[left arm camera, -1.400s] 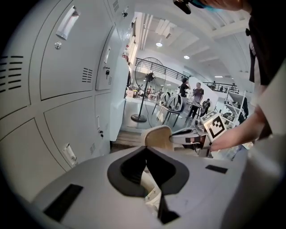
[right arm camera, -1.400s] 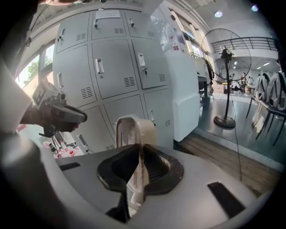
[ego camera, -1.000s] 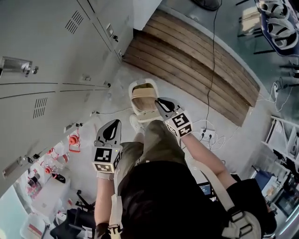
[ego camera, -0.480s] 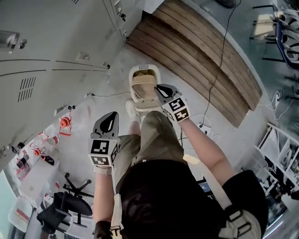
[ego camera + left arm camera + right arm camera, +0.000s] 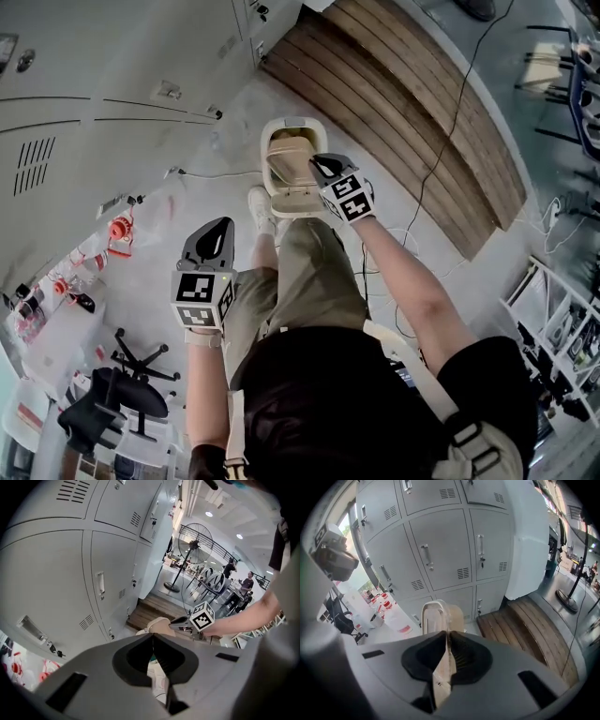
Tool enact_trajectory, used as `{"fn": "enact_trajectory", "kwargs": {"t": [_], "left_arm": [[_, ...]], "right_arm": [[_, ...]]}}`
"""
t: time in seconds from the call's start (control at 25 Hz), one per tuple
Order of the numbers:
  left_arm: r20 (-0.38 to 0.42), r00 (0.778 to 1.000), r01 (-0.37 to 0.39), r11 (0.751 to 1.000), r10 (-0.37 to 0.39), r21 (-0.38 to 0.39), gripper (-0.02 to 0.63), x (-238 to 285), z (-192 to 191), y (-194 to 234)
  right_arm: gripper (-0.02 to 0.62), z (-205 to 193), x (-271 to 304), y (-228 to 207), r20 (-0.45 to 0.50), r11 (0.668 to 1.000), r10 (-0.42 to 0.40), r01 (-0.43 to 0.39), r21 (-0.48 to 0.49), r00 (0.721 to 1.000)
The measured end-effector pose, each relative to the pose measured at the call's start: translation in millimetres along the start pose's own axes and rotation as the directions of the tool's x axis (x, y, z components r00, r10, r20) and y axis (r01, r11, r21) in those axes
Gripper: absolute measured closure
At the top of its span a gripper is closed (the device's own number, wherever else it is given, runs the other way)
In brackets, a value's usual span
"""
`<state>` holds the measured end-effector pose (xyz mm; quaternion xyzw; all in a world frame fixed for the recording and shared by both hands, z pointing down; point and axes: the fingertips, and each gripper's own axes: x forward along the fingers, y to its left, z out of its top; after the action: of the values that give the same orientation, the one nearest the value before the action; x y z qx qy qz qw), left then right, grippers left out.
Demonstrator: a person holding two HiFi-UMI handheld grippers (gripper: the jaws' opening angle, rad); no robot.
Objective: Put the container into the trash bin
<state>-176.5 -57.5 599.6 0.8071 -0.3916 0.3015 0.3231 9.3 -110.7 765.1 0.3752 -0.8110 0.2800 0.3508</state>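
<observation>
- The container (image 5: 289,161), a clear clamshell with a beige inside, is held over the pale floor (image 5: 187,202) just out from the foot of the lockers (image 5: 94,112). It sits on the side of them where the bank ends.
- The right gripper view shows the container (image 5: 440,616) edge-on, rising in front of the lowest locker doors (image 5: 440,541).
- The right gripper (image 5: 325,171) clamps the container's near rim, on the side away from the lockers. In its own view the right gripper (image 5: 447,644) has its jaws closed tight on a thin flap of plastic.
- The left gripper (image 5: 217,236) hangs farther along the lockers than the container and nearer the person's body. Its own view shows the left gripper (image 5: 152,641) with its jaws pressed together and nothing between them.
- From that view the container (image 5: 157,626) and the right gripper (image 5: 173,622) appear low down, past the locker fronts (image 5: 56,573).
- A pale shoe (image 5: 260,208) stands on the floor beside the lockers, just under the container.
- A slatted wooden platform (image 5: 403,103) runs outward from the end of the lockers, with a dark cable (image 5: 441,141) lying across it.
- A black office chair (image 5: 127,380) stands well along the lockers, beyond the left gripper.
</observation>
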Motion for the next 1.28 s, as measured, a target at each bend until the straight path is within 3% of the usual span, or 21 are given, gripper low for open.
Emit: {"fn": "enact_trajectory", "kwargs": {"t": [0.64, 1.28], "left_arm": [[-0.048, 0.998, -0.046, 0.994, 0.041, -0.104, 0.597, 22, -26, 21], [-0.100, 0.991, -0.101, 0.980, 0.085, -0.171, 0.597, 31, -68, 24]], "right_arm": [[0.548, -59, 83, -24, -0.207, 0.999, 0.032, -0.037, -0.024, 0.978], [0.548, -108, 134, -42, -0.307, 0.999, 0.041, -0.035, 0.025, 0.951]]}}
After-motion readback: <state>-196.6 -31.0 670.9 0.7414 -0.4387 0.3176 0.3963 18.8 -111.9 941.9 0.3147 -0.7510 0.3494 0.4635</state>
